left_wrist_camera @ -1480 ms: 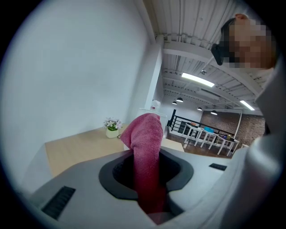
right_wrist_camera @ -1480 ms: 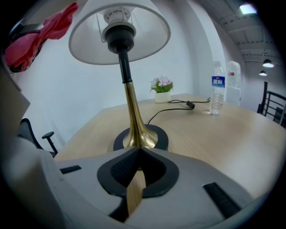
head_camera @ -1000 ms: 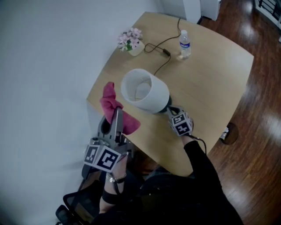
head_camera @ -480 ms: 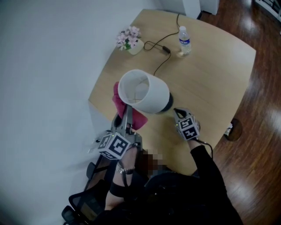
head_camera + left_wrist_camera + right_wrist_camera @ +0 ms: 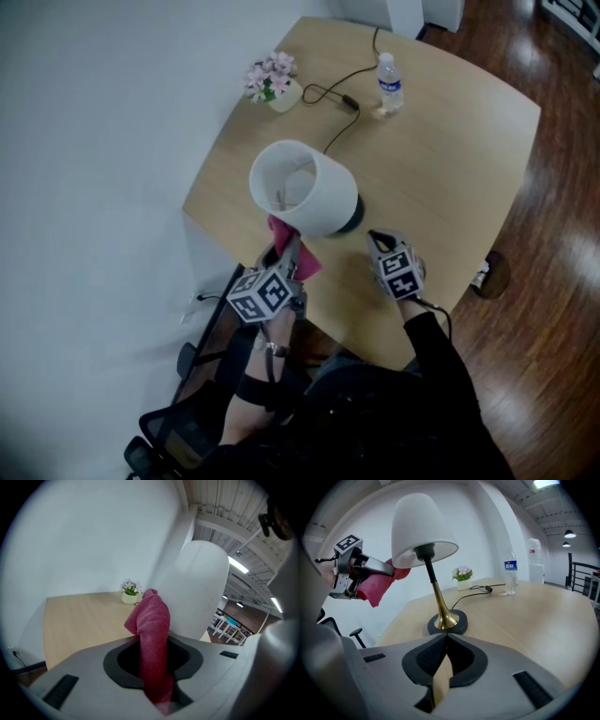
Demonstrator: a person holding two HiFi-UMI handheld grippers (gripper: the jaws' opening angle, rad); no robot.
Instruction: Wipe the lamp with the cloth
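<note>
Sinking with the left gripper (image 5: 289,248) down the near side of the shade (image 5: 323,202), going over the last second from beside its top rim to its lower edge. Pinching the pink cloth (image 5: 152,630) between narrow jaws, one fold standing up past the tips and the rest trailing underneath. Bringing that fold against, or just beside, the shade's bottom rim as seen from the right gripper view; not telling contact for sure. Reading as one downward stroke nearly ending, so wiping already being under way rather than only starting. Holding the right gripper (image 5: 440,679) near the base (image 5: 447,620) but apart from it, jaws together on nothing, only table (image 5: 450,141) showing through the slit. Leaving the lamp (image 5: 433,585) standing upright and unsteadied near the table's near edge. Probably needing next a lift and a shift round to an unwiped stretch of shade, while minding that a sideways push on the shade could be tipping it with nothing gripping the base.
</note>
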